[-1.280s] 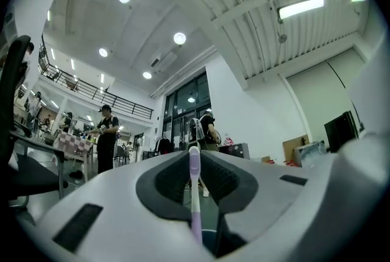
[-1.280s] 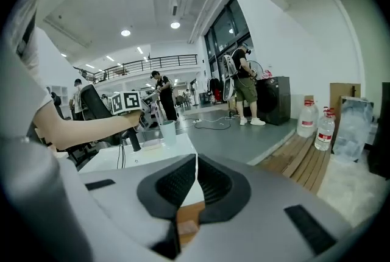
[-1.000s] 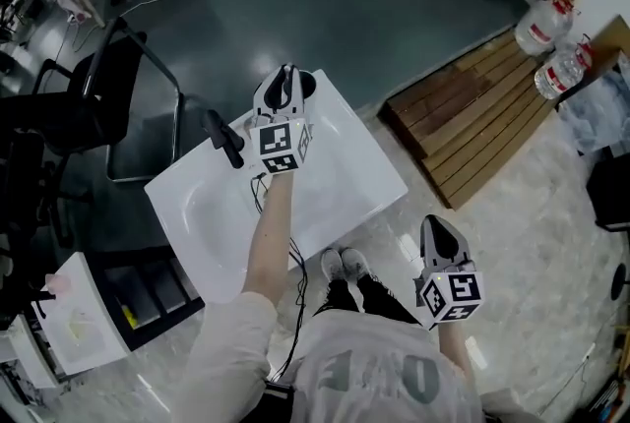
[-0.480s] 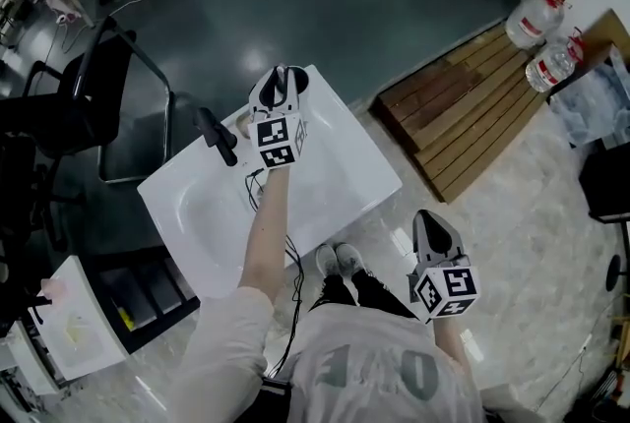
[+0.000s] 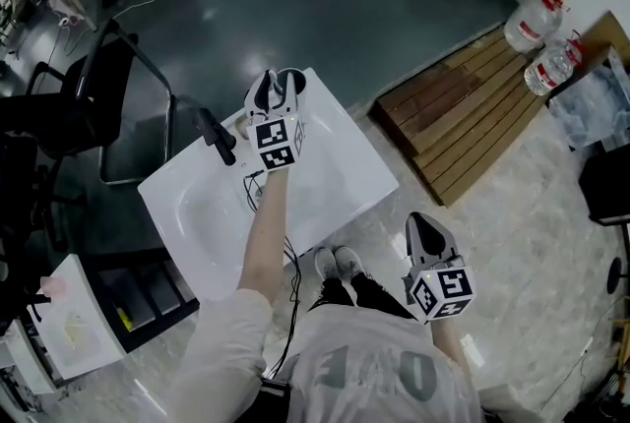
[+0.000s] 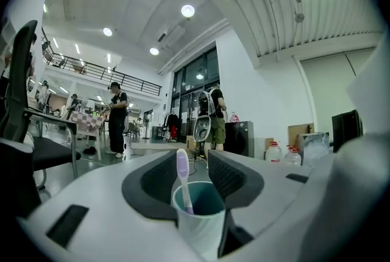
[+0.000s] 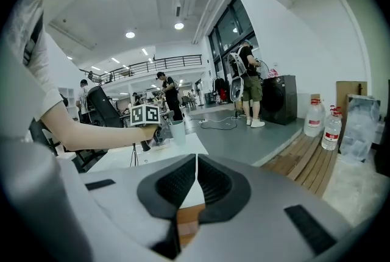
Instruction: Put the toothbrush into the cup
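A pale cup with a teal inside stands between my left gripper's jaws, at the far corner of the white washbasin. A lilac toothbrush stands upright in it, leaning on the left of the rim. My left gripper points level at the cup and its jaws are opening, with neither pad pressing on the brush. In the head view the left gripper sits at the cup. My right gripper hangs near my body over the floor. The right gripper is shut on nothing.
A black tap rises at the basin's far left edge. A black office chair stands left of it, a wooden platform with water bottles to the right. A white cabinet is at the lower left. People stand beyond.
My left gripper's jaws have spread apart and let go of the toothbrush, which stays in the cup. Both hands have stayed almost where they were.
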`<state>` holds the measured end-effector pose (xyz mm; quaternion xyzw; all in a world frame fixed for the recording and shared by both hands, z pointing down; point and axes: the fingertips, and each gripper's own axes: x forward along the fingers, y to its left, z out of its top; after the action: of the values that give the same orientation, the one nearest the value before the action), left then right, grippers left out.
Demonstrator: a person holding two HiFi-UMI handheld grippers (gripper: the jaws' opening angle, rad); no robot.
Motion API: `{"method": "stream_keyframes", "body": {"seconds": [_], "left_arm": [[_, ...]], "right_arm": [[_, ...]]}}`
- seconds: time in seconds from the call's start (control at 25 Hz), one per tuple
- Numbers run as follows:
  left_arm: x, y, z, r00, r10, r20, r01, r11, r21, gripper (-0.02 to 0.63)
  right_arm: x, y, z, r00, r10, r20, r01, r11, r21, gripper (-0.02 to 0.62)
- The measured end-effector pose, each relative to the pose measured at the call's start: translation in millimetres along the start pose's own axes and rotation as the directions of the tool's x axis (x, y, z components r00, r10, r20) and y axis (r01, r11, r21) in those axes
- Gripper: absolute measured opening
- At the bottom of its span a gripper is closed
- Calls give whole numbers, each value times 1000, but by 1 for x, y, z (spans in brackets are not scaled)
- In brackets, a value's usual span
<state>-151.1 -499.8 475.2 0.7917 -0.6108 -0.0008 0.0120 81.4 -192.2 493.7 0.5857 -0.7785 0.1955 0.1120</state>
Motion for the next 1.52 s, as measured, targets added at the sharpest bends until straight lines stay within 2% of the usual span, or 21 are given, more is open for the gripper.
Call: {"method": "stream_keyframes", "body": {"seconds": [0.44, 0.64, 0.8, 0.96, 1.16, 1.28, 1.4, 1.52], "left_arm": [[-13, 9, 47, 997, 35, 70, -38, 998, 41, 141], [-25, 8, 94, 990, 42, 138, -52, 996, 68, 141], [-47, 4, 151, 975, 29, 219, -48, 995, 85, 140], [-98, -12, 215, 954, 12, 301, -32, 998, 63, 140], [-174, -46, 266, 933, -41, 357, -27, 983, 184, 140], [-213, -62, 267, 935, -23, 353, -55, 977, 208, 112], [-250, -70, 253, 942, 48, 333, -121, 972, 202, 69], [-281, -62, 233, 943, 116, 312, -184, 962, 200, 53]], "right_arm": [[-2, 7, 10, 998, 51, 37, -51, 999, -7, 32], [5, 18, 35, 990, 103, 99, -100, 994, -35, 32], [17, 33, 64, 973, 162, 163, -152, 986, -72, 32], [24, 47, 99, 944, 234, 232, -213, 971, -113, 32], [27, 73, 143, 885, 337, 320, -303, 941, -152, 32], [28, 89, 161, 850, 394, 348, -344, 918, -198, 32], [26, 108, 169, 820, 452, 351, -377, 888, -263, 32], [23, 134, 175, 785, 506, 358, -412, 857, -309, 32]]}}
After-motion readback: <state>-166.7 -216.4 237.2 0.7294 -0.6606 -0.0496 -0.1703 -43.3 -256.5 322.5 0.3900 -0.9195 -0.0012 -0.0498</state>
